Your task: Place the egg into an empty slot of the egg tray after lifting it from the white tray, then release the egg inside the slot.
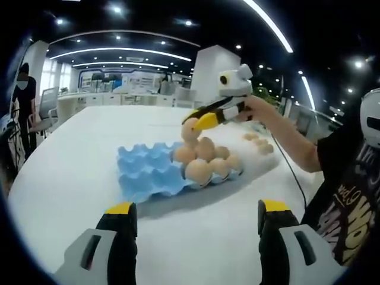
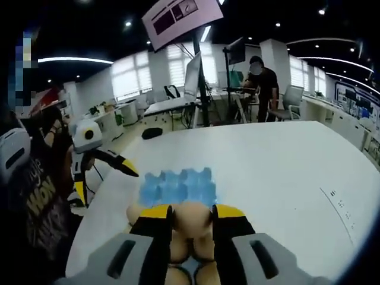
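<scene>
A blue egg tray (image 1: 145,173) lies on the white table, with several brown eggs (image 1: 199,171) filling its right part and bare slots on its left. My right gripper (image 1: 196,122) hangs over the filled part, shut on an egg (image 1: 189,129). In the right gripper view that egg (image 2: 191,228) sits between my right gripper's (image 2: 191,209) yellow-tipped jaws, above the tray's bare blue slots (image 2: 178,187) and other eggs (image 2: 136,214). My left gripper (image 1: 196,209) is open, short of the tray with nothing in it. It also appears as the left gripper (image 2: 104,183), open, at the left.
A few loose eggs (image 1: 259,142) lie beyond the tray on the table (image 1: 71,178). The person's arm (image 1: 291,142) reaches in from the right. Another person (image 2: 262,83) stands by desks and chairs past the table's far edge. A screen on a stand (image 2: 181,18) rises behind.
</scene>
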Demonstrator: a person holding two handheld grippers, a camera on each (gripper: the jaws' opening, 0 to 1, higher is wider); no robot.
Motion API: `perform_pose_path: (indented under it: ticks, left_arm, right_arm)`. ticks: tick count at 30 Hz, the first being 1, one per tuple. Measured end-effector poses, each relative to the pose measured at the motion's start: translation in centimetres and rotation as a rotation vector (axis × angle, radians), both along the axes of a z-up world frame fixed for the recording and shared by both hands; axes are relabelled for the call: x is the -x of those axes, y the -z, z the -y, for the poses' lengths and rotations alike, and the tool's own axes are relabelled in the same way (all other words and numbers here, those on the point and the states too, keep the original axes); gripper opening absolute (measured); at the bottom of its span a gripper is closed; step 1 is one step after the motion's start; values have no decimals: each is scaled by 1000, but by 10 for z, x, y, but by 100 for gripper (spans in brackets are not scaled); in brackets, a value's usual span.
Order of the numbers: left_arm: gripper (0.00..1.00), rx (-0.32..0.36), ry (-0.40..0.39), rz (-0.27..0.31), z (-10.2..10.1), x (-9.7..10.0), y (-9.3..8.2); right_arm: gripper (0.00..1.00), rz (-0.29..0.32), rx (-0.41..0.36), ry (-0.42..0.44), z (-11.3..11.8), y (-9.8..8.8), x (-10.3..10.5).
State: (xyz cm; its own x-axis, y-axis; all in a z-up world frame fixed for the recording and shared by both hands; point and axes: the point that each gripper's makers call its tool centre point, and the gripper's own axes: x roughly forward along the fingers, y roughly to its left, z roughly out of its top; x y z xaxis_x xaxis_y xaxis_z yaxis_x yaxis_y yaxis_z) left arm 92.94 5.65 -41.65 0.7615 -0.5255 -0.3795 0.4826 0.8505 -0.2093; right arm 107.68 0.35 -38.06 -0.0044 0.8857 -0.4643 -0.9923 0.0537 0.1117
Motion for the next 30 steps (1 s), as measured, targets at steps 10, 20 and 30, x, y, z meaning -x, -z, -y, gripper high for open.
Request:
perform_pose_path:
  ticks: [10,20,30]
  left_arm:
    - [85,5,-10,0,-4,0,1]
    - [85,6,-22,1,-11,0,0]
    - [85,-3,-19,-13,-10,2,3]
  right_arm:
    - [27,-17,19,-2,-12,12,-11]
    - [27,-28,50,12,-22,26,-16]
    - [28,-14,108,22,-30,47,-14]
